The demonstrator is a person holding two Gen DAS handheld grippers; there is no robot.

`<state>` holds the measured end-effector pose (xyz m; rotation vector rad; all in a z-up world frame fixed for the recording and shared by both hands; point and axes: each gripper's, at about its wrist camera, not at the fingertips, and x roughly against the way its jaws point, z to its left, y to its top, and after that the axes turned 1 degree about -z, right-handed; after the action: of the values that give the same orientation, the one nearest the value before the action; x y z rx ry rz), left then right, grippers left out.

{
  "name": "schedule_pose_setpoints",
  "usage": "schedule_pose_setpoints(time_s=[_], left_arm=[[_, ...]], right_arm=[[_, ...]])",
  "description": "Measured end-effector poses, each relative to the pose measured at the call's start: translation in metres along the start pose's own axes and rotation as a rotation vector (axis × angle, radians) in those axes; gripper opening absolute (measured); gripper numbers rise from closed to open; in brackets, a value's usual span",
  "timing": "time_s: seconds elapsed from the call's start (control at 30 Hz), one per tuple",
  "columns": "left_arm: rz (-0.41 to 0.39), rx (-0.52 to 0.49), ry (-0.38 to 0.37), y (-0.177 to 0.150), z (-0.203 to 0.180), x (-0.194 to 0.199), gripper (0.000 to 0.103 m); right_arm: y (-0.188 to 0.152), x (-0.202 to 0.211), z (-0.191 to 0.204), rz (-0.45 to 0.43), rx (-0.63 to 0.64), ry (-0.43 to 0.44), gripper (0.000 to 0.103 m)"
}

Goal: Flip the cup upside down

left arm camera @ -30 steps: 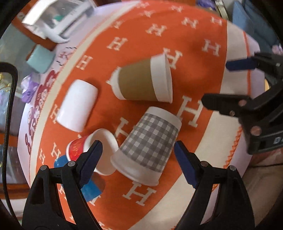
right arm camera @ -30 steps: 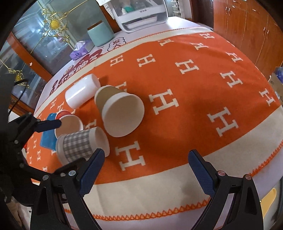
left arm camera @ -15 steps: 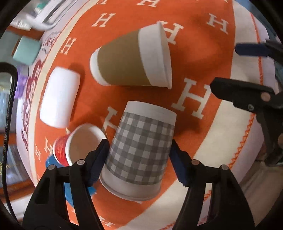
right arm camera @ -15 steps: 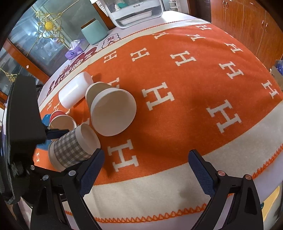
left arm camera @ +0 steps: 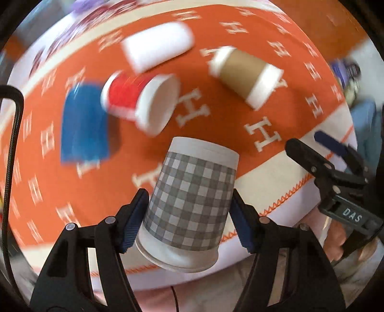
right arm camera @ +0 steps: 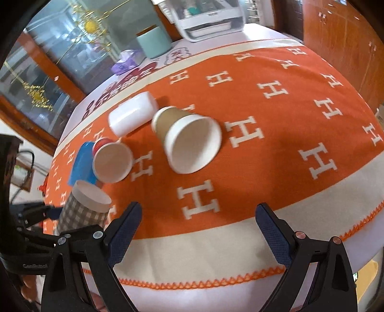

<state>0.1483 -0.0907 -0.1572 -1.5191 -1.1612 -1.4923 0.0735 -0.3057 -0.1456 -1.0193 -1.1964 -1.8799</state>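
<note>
My left gripper [left arm camera: 188,220] is shut on a grey checked paper cup [left arm camera: 189,206] and holds it off the orange cloth [left arm camera: 211,134], base toward the camera and mouth pointing away. In the right wrist view the checked cup [right arm camera: 84,208] shows at the lower left, its white mouth facing up, with the left gripper's fingers [right arm camera: 36,211] around it. My right gripper [right arm camera: 199,232] is open and empty above the cream border at the table's near edge; it also shows in the left wrist view [left arm camera: 319,153].
On the cloth lie a brown cup [right arm camera: 187,139], a white cup [right arm camera: 132,117], a red cup [right arm camera: 111,160] and a blue cup [right arm camera: 82,165], all on their sides. A teal canister [right arm camera: 153,42] and a white appliance [right arm camera: 206,19] stand at the back.
My left gripper has closed on the checked cup, lifted it off the cloth toward the near edge and turned it. The right gripper has stayed about where it was.
</note>
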Motion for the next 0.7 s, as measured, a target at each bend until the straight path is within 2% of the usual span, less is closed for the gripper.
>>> schedule_pose_setpoints(time_s=[0.23, 0.33, 0.53, 0.7], left_arm=[[0.002, 0.369, -0.131, -0.054, 0.057, -0.025, 0.065], [-0.001, 0.475, -0.157, -0.068, 0.078, -0.035, 0.065], [-0.024, 0.598, -0.217, -0.072, 0.095, -0.048, 0.065], [-0.019, 0.587, -0.212, -0.071, 0.093, -0.047, 0.065]], right_arm=[[-0.010, 0.001, 0.032, 0.021, 0.068, 0.027, 0.097], [-0.011, 0.001, 0.041, 0.025, 0.094, 0.027, 0.097], [-0.013, 0.000, 0.050, 0.034, 0.110, 0.024, 0.097], [-0.011, -0.003, 0.047, 0.037, 0.106, 0.014, 0.097]])
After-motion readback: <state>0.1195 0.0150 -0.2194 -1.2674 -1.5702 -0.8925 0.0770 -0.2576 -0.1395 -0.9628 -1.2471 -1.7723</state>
